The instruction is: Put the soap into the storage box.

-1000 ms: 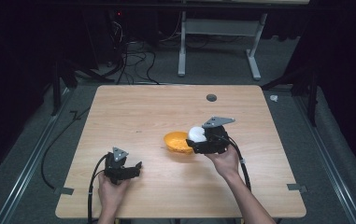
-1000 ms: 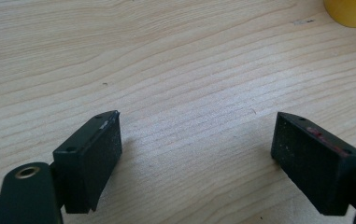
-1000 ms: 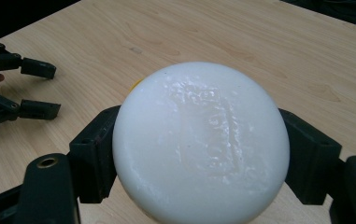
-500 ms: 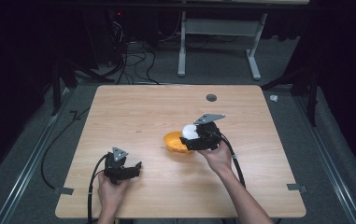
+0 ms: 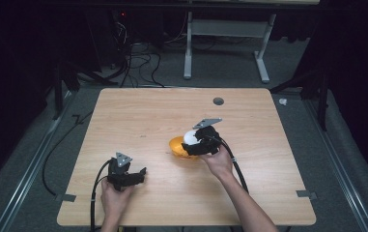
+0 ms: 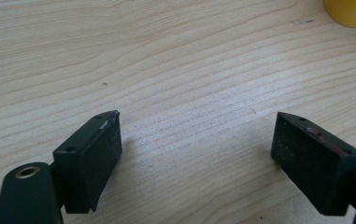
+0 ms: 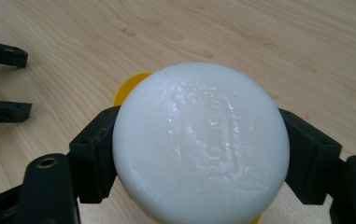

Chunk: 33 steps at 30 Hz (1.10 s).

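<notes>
Leftward and lower than a second ago, the right gripper (image 5: 194, 143) now clamps the white soap bar (image 7: 200, 142) directly over the yellow bowl (image 5: 177, 147) at mid-table. Near left, the left gripper (image 6: 199, 149) rests wide open, holding nothing.

On the counter (image 5: 148, 111), a bowl (image 5: 177, 146) sits a little right of the middle. Directly over it, the right claw (image 5: 194, 143) holds a round bar of soap (image 7: 199, 140) between its jaws. The left claw (image 5: 140, 175) lies nearer and to the left, well apart from the bowl, down at the counter's near edge.
</notes>
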Each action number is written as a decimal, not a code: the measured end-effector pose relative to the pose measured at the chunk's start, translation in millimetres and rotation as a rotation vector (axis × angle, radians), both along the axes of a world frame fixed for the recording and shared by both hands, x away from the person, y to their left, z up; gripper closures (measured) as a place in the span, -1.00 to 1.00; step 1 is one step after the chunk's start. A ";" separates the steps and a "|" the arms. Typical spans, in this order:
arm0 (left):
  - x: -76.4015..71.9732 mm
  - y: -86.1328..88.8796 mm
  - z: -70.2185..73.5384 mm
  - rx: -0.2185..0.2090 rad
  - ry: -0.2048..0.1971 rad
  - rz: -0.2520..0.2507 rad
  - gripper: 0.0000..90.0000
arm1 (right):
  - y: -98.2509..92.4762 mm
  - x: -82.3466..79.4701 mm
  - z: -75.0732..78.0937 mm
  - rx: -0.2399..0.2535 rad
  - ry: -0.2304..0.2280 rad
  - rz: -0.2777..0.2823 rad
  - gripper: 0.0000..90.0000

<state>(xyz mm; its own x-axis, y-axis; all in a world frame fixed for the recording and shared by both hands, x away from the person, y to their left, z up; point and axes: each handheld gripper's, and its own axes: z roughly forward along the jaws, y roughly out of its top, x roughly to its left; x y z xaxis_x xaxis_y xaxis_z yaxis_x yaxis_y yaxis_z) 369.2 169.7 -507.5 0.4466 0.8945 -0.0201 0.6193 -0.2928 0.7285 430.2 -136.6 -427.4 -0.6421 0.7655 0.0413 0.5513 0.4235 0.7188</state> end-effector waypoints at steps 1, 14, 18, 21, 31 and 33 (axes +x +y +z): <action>0.0 0.0 0.0 0.000 0.000 0.000 -0.63 | 0.3 0.9 -1.3 0.001 0.002 -0.004 -0.44; 0.0 0.1 0.1 0.002 0.001 -0.001 -0.63 | 2.1 7.2 -10.5 -0.012 0.030 -0.025 -0.44; 0.0 0.0 0.0 0.001 -0.001 0.000 -0.63 | 3.0 8.5 -13.4 -0.018 0.039 -0.031 -0.44; 0.0 0.0 0.0 0.001 -0.001 -0.001 -0.63 | 3.7 9.6 -15.2 -0.028 0.039 -0.032 -0.44; 0.0 0.0 0.0 0.001 -0.001 0.000 -0.63 | 6.6 11.1 -18.5 -0.045 0.038 -0.027 -0.44; 0.0 0.0 0.0 0.001 -0.001 -0.001 -0.63 | 7.8 10.2 -18.1 -0.049 0.033 -0.025 -0.44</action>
